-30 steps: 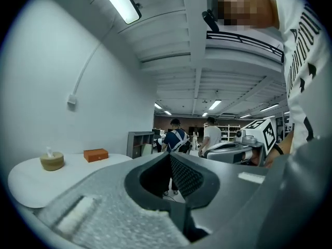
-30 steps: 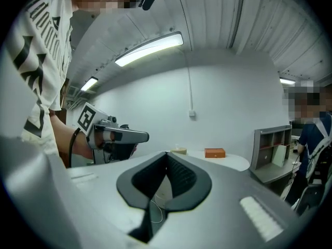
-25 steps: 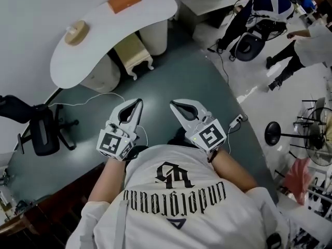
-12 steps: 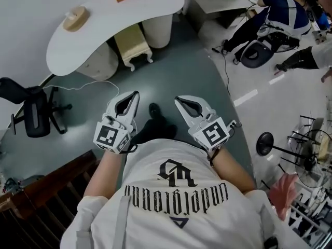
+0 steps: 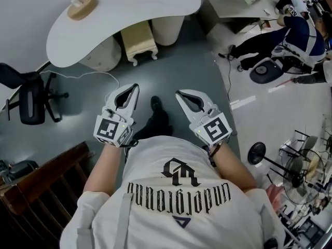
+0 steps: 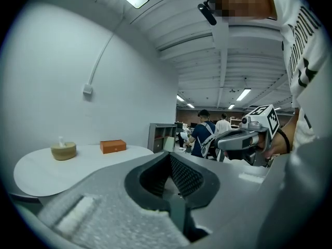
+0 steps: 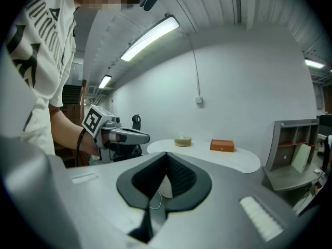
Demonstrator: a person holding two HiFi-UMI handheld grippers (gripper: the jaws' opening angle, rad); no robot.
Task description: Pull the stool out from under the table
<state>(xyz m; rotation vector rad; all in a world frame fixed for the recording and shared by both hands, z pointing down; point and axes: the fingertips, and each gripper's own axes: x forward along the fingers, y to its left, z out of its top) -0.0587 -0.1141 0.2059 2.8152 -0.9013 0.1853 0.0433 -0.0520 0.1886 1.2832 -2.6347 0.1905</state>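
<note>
In the head view a cream stool (image 5: pixel 139 40) with curved legs stands tucked under the near edge of the white curved table (image 5: pixel 119 19). Both grippers are held side by side in front of the person's chest, pointing at the table across a stretch of grey floor. The left gripper (image 5: pixel 136 87) is shut with nothing in it, and so is the right gripper (image 5: pixel 179 93). In the left gripper view its own shut jaws (image 6: pixel 168 153) cover the stool, and the right gripper (image 6: pixel 222 139) shows beside them. The right gripper view shows shut jaws (image 7: pixel 166 153) and the tabletop (image 7: pixel 207 157).
An orange box (image 7: pixel 222 146) and a round tan dish (image 7: pixel 182 140) lie on the table, which rests on two white pedestals (image 5: pixel 101 53). A black office chair (image 5: pixel 31 100) and a floor cable (image 5: pixel 88 75) are on the left. Dark wooden furniture (image 5: pixel 46 175) is nearby; people (image 5: pixel 295 30) work at right.
The person has stepped toward the table, so both grippers are nearer to it and to the stool. One black shoe now shows between them. Both stay shut.
</note>
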